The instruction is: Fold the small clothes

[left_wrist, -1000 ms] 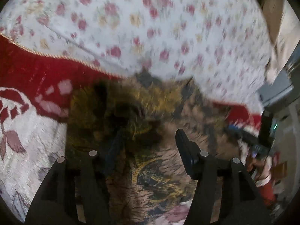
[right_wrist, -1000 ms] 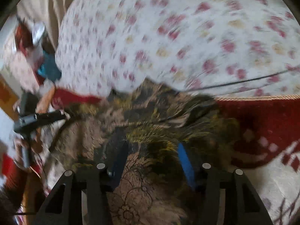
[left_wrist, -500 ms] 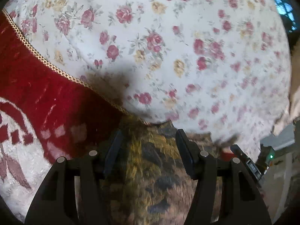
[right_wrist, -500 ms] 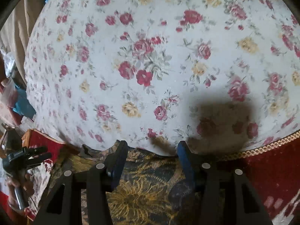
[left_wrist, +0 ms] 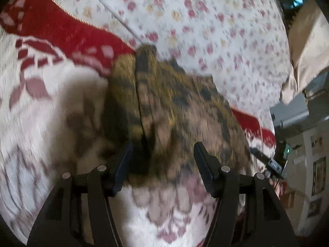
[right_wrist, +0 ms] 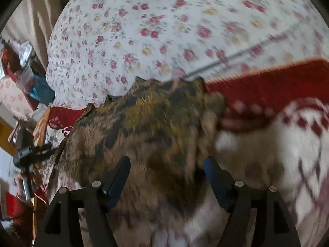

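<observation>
A small brown, yellow and black patterned garment [left_wrist: 176, 107] lies folded over on a red-and-white blanket [left_wrist: 41, 94]; both views are motion-blurred. My left gripper [left_wrist: 162, 154] is open and empty, just above the garment's near edge. The right wrist view shows the same garment [right_wrist: 139, 127] spread ahead. My right gripper [right_wrist: 166, 170] is open and empty over its near right part.
A white floral bedsheet [left_wrist: 205, 20] covers the bed beyond the blanket's red border [right_wrist: 267, 86]. A thin cable [right_wrist: 226, 61] crosses the sheet. The other gripper shows at the edge of each view [left_wrist: 273, 162] [right_wrist: 26, 158]. Room clutter lies past the bed edge [right_wrist: 24, 65].
Both grippers pulled back from the garment's far edge near the floral sheet. The garment now lies free in front of the open jaws, folded over toward the blanket.
</observation>
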`<control>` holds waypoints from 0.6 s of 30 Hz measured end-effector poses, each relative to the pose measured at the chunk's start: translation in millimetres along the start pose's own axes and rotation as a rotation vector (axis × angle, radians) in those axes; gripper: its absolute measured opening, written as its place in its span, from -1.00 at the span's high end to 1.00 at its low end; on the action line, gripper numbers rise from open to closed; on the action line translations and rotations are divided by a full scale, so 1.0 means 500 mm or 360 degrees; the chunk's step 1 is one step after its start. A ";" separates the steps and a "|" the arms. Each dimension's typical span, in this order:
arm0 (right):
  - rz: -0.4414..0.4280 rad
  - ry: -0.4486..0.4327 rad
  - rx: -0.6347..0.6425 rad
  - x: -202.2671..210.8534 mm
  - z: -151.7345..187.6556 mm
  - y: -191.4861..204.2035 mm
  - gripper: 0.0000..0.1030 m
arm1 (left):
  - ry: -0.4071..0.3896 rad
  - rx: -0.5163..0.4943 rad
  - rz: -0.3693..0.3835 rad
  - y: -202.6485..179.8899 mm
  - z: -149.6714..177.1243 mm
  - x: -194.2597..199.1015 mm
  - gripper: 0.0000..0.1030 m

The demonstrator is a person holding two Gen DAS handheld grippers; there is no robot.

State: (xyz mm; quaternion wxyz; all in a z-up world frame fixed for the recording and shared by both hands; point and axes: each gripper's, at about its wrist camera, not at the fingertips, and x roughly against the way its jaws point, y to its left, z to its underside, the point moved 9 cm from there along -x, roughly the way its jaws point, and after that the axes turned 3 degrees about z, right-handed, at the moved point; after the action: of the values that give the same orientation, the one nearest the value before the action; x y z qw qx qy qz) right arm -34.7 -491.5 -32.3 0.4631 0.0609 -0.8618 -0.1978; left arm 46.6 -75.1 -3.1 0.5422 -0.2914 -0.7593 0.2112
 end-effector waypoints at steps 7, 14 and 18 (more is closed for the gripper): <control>0.0001 0.0015 -0.0060 0.017 0.045 -0.009 -0.42 | 0.0009 -0.0082 -0.0125 0.001 0.027 -0.038 0.09; -0.0017 -0.0037 -0.0004 0.047 0.037 0.031 -0.42 | -0.0176 0.0026 -0.0130 0.073 0.001 0.060 0.85; -0.0027 -0.0009 0.0006 0.029 0.031 0.058 -0.42 | -0.0103 0.0142 -0.0182 0.137 0.044 0.044 0.85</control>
State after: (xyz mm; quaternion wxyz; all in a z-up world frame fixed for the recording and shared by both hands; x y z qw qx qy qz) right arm -53.5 -464.9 -17.1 0.4589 0.0686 -0.8629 -0.2003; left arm 34.8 -9.8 -38.3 0.5409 -0.2162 -0.7816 0.2230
